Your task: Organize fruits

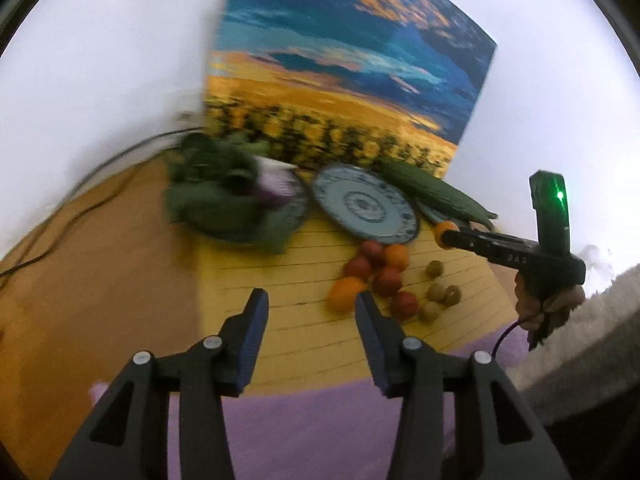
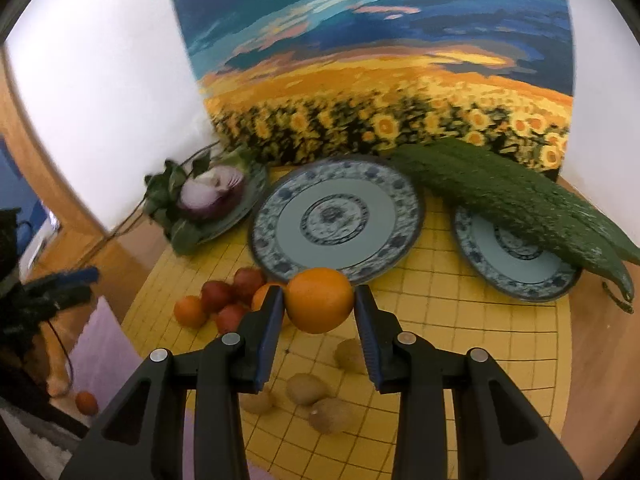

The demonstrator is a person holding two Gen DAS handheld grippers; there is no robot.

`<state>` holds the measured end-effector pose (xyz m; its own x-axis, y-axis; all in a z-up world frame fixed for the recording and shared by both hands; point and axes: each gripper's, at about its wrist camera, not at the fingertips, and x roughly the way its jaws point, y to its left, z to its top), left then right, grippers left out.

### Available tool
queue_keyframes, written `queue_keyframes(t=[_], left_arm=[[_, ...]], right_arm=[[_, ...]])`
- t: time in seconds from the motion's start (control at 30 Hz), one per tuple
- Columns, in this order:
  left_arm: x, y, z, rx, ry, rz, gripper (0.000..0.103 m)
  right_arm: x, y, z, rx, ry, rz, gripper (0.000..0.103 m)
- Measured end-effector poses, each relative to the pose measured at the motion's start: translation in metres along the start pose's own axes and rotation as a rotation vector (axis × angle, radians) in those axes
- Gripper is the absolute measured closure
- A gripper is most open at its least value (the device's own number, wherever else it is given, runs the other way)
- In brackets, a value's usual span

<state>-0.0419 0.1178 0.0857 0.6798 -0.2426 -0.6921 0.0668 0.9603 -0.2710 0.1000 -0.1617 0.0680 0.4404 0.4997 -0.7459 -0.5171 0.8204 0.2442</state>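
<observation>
Clear ground and obstructions, yellow grid mat (image 2: 460, 320)

Open: bare mat before the left gripper (image 1: 312, 312), whose jaws stand apart with nothing between them; the face of the middle plate (image 2: 280, 216), unoccupied. Blocked: cluster of red fruits and oranges (image 2: 218, 300) at the middle plate's near left rim; four kiwis (image 2: 306, 389) scattered on the near mat; right plate (image 2: 480, 240) overlain by long green gourds (image 2: 520, 200); left plate (image 2: 256, 184) filled with cut onion (image 2: 212, 192) and greens; painting (image 2: 380, 60) closing the back. The right gripper (image 2: 318, 304) with its clamped orange (image 2: 319, 300) occupies the air just before the middle plate's near rim.
</observation>
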Motion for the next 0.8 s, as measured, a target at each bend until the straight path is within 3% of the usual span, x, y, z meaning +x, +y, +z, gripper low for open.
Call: queue_keyframes(t=[0.23, 0.47, 0.57, 0.63, 0.7, 0.77, 0.8], left_arm=[[-0.031, 0.042, -0.014, -0.108, -0.033, 0.086, 0.054], [-0.012, 0.038, -0.018, -0.105, 0.031, 0.019, 0.045], [-0.008, 0.035, -0.026, -0.109, 0.06, 0.021, 0.045], [-0.009, 0.032, -0.03, -0.133, 0.067, 0.032, 0.038], [-0.011, 0.024, -0.032, -0.16, 0.048, 0.077, 0.033], [-0.009, 0.011, -0.028, -0.22, 0.009, 0.269, 0.033], [-0.007, 0.005, -0.026, -0.237, 0.002, 0.326, 0.033]], right_arm=[[0.01, 0.019, 0.0, -0.062, 0.031, 0.028, 0.066], [0.01, 0.017, 0.0, -0.055, 0.041, 0.009, 0.066], [0.009, 0.015, 0.0, -0.054, 0.047, 0.006, 0.066], [0.01, 0.015, 0.0, -0.057, 0.056, 0.004, 0.066], [0.012, 0.015, 0.0, -0.059, 0.071, 0.006, 0.066], [0.016, 0.016, -0.001, -0.068, 0.092, 0.02, 0.066], [0.018, 0.017, -0.001, -0.077, 0.098, 0.018, 0.066]])
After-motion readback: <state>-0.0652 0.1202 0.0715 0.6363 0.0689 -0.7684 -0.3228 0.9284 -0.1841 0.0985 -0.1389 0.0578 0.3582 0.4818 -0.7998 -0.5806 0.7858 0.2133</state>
